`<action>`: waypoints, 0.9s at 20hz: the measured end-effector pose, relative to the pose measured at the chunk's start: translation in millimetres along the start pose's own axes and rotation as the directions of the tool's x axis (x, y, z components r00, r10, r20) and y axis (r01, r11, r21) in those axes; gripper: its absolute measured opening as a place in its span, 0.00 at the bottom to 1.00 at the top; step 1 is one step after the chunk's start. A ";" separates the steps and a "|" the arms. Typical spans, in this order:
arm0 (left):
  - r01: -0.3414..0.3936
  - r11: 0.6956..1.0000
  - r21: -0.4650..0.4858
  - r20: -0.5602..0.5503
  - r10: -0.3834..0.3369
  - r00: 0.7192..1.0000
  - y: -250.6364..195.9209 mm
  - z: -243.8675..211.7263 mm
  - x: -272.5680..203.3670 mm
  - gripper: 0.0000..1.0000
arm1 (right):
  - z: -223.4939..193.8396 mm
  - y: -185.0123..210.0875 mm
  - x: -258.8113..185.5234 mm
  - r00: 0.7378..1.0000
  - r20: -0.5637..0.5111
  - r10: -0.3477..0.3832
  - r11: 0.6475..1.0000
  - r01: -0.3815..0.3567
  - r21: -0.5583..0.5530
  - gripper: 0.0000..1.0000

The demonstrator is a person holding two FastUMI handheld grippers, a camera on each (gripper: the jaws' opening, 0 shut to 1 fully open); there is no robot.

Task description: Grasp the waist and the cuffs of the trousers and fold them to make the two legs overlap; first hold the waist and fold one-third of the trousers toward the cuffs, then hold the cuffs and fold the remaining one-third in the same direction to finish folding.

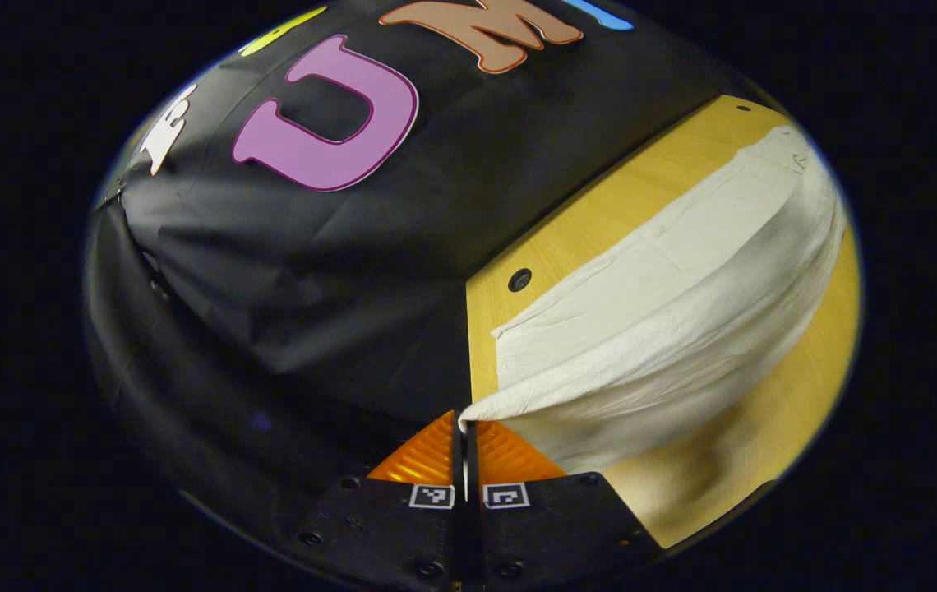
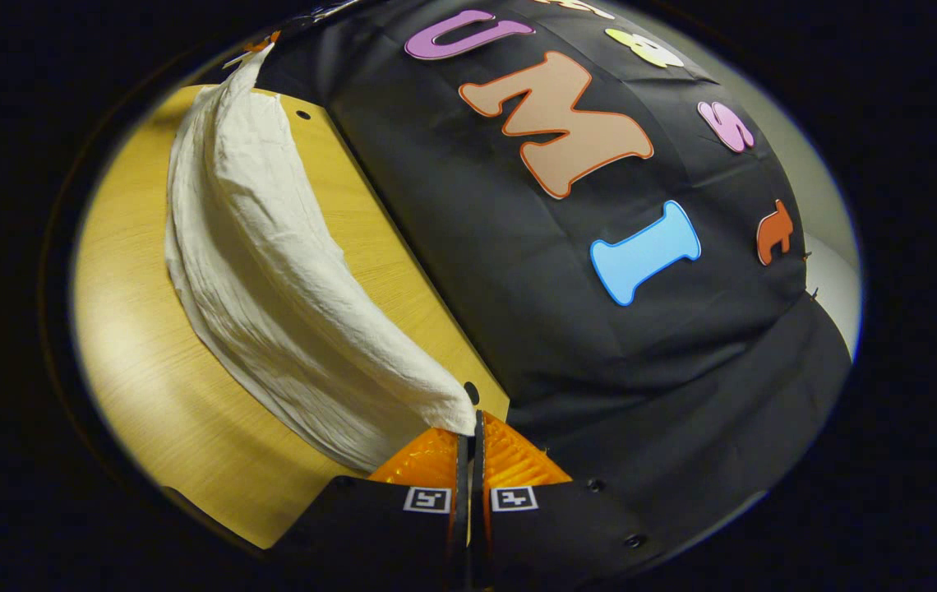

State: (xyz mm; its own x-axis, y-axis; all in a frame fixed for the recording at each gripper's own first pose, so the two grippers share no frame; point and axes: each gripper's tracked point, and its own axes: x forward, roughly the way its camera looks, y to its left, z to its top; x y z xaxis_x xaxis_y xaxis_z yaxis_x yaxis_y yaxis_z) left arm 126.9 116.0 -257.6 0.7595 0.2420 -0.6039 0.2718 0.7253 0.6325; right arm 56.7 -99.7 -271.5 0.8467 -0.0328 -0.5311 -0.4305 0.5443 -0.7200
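Cream-white trousers (image 1: 666,304) lie stretched lengthwise across a wooden table (image 1: 625,205). In the left gripper view my left gripper (image 1: 465,423) is shut on one end of the cloth, and that corner is lifted off the table while the fabric sags away to the right. In the right gripper view the trousers (image 2: 263,271) run from the far left down to my right gripper (image 2: 472,421), which is shut on the other end, also raised. I cannot tell which end is the waist and which the cuffs.
The booth's black cloth wall (image 1: 312,271) hangs close behind the table's back edge. Small dark holes (image 1: 519,279) sit in the tabletop near that edge, one of them by the right gripper (image 2: 471,393). Bare wood (image 2: 173,395) lies in front of the trousers.
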 end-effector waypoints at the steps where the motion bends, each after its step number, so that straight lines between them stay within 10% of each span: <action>1: 0.008 1.000 -0.014 0.007 -0.008 1.000 1.4 7.2 9.1 0.00 | 2.1 -0.5 5.7 1.000 -0.013 -0.005 1.000 0.005 0.009 0.04; 18: 0.127 0.988 -0.091 -0.013 -0.128 0.992 -51.5 30.7 160.7 0.00 | 2.3 54.0 147.2 0.975 -0.221 0.003 0.996 0.015 0.082 0.05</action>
State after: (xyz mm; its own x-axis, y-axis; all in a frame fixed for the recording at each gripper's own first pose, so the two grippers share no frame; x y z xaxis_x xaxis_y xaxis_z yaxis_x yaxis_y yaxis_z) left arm 253.0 97.7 -372.3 0.7106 0.1551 -0.6863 0.3109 0.8058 0.5039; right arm 158.9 -73.2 -387.5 0.7553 -0.2155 -0.6189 -0.3901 0.6110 -0.6888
